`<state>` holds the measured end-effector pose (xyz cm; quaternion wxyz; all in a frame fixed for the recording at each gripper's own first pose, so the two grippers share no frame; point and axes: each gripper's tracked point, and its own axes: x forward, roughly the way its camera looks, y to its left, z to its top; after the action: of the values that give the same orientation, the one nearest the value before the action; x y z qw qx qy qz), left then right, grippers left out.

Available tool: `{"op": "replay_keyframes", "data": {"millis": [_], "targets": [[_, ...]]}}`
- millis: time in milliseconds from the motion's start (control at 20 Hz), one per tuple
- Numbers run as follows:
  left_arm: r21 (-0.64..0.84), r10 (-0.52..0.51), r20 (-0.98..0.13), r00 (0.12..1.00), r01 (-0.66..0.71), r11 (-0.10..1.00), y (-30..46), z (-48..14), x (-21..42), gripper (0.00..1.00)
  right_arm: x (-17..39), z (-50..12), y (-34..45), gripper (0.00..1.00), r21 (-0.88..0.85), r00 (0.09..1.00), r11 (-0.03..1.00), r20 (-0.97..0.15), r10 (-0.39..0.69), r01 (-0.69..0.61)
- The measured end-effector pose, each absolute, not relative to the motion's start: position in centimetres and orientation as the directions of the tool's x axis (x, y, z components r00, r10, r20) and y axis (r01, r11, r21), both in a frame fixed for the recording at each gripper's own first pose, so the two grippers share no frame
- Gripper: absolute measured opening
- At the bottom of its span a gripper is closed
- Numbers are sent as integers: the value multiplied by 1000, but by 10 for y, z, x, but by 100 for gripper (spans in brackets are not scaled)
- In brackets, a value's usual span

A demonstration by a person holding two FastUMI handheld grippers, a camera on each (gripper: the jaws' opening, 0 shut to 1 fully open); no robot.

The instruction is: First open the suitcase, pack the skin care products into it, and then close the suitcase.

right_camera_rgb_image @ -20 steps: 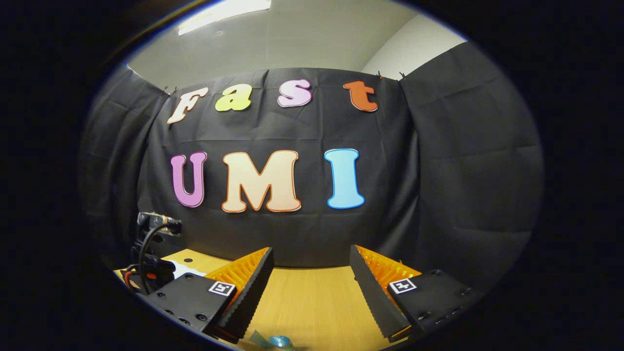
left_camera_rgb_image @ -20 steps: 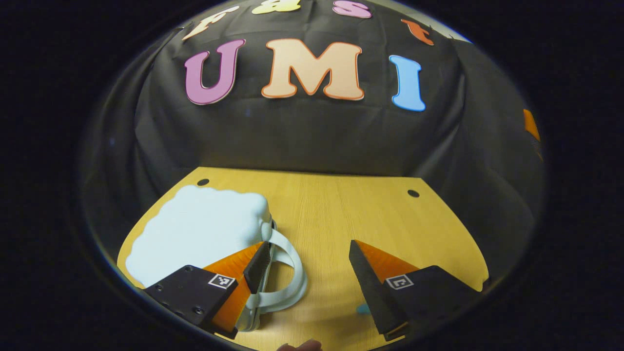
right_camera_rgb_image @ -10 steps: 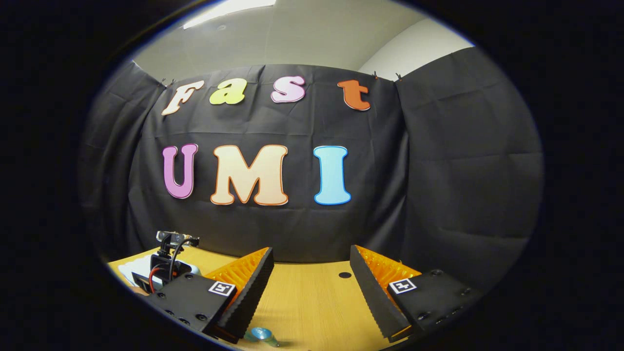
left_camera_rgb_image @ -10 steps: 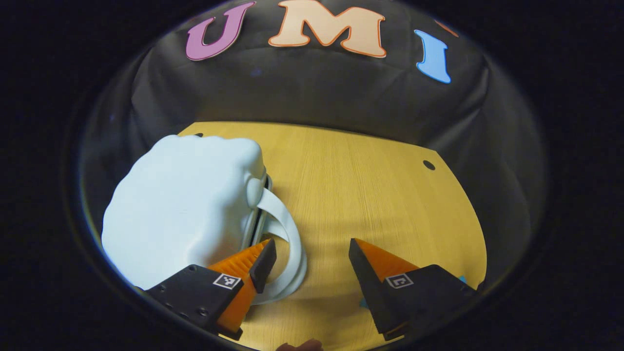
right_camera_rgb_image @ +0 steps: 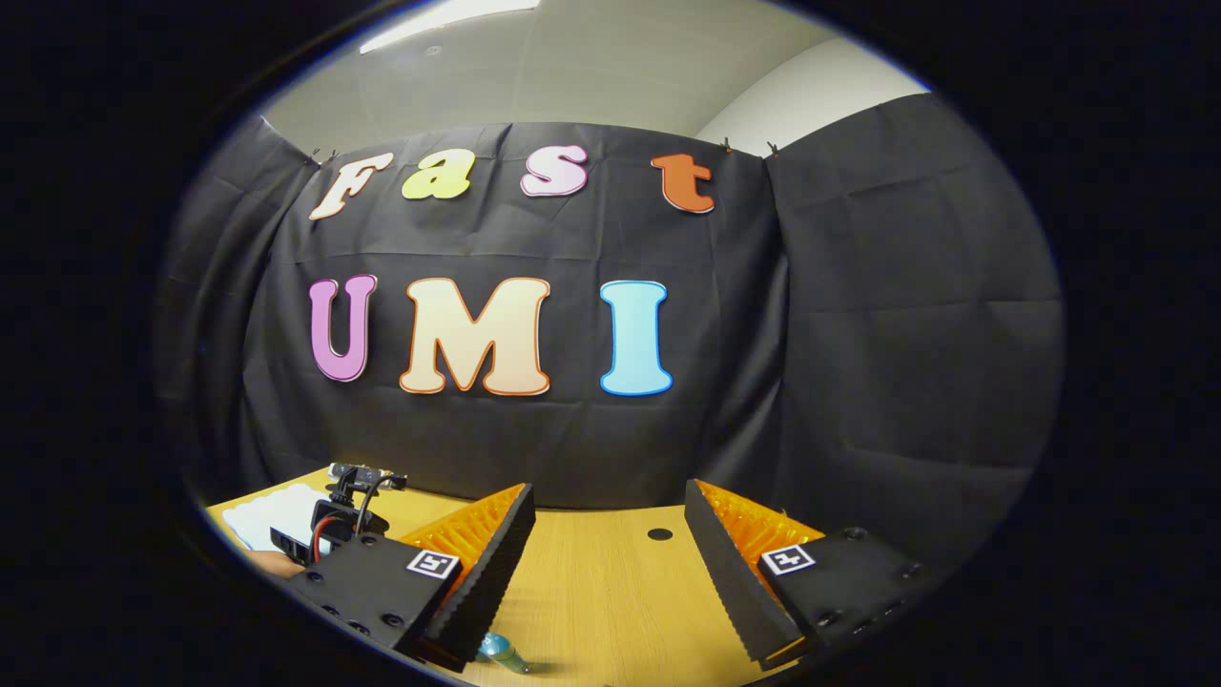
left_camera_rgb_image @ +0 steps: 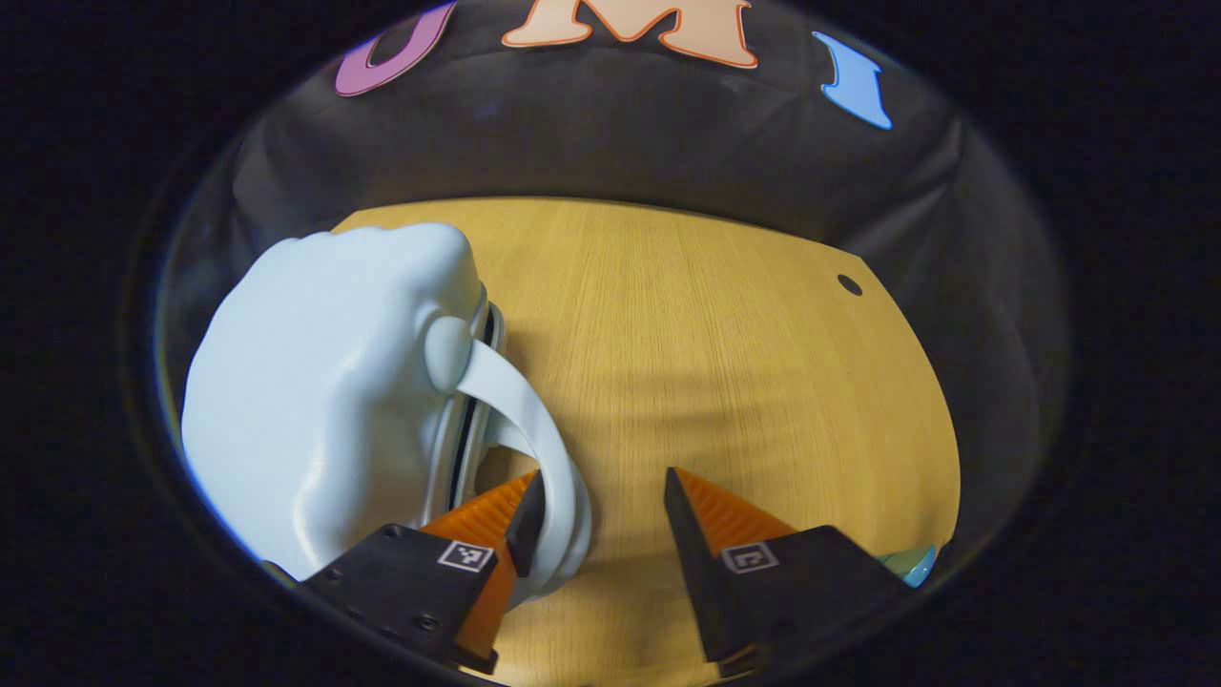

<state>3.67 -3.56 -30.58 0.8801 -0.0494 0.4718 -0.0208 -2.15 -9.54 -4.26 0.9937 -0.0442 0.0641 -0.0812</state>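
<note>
A pale blue, cloud-shaped suitcase (left_camera_rgb_image: 324, 382) lies closed on the left of the wooden table (left_camera_rgb_image: 725, 334). Its handle strap (left_camera_rgb_image: 534, 429) loops out toward me. My left gripper (left_camera_rgb_image: 601, 485) is open and low over the table; the strap runs between its fingers, right against the left fingertip (left_camera_rgb_image: 527, 491). A teal skin care item (left_camera_rgb_image: 911, 565) peeks out past the right finger. My right gripper (right_camera_rgb_image: 608, 491) is open with nothing in it, held higher and facing the wall. Below it lies a small blue-capped tube (right_camera_rgb_image: 501, 652).
In the right gripper view the left gripper's body with its cables (right_camera_rgb_image: 343, 510) stands far left, beside the suitcase's pale top (right_camera_rgb_image: 267, 520). The table has a round hole near its back right corner (left_camera_rgb_image: 849, 284). Black cloth walls close in the back and sides.
My left gripper has tipped down and moved in on the suitcase, so the handle strap now lies between its fingers, which have narrowed a little. The right gripper has drifted slightly.
</note>
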Motion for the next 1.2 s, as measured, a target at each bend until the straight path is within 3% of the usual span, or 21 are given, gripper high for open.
{"op": "replay_keyframes", "data": {"millis": [100, 150, 200, 250, 550, 750, 1100, 1200], "targets": [[-89, -66, -831, 553, -14, 996, -27, -307, 38, 58, -23, -43, -99, 99, -92, 979, 983, -116, -170, 160], [-71, -54, -831, 554, -10, 997, -22, -307, 39, 37, -24, -44, -101, 99, -91, 979, 983, -116, -168, 158], [-60, -44, -830, 556, -10, 998, -19, -305, 38, 30, -24, -45, -100, 99, -89, 979, 984, -117, -164, 155], [-63, -51, -831, 554, -3, 998, -21, -307, 39, 14, -23, -46, -100, 99, -86, 980, 985, -117, -159, 150], [22, -14, -807, 591, 53, 998, -27, -282, 40, 0, -20, -49, -92, 99, -45, 991, 996, -101, -85, 81], [-25, -52, -780, 624, 52, 998, -27, -254, 39, 0, -13, -58, -73, 98, -19, 995, 1000, -99, -3, 1], [-112, -168, -705, 689, 126, 986, 0, -173, 31, 0, -14, -48, -19, 98, -1, 998, 999, -49, -39, 39], [-146, -198, -675, 711, 134, 980, 16, -149, 30, 0, -16, -54, -3, 98, -15, 996, 999, -80, -41, 40]]}}
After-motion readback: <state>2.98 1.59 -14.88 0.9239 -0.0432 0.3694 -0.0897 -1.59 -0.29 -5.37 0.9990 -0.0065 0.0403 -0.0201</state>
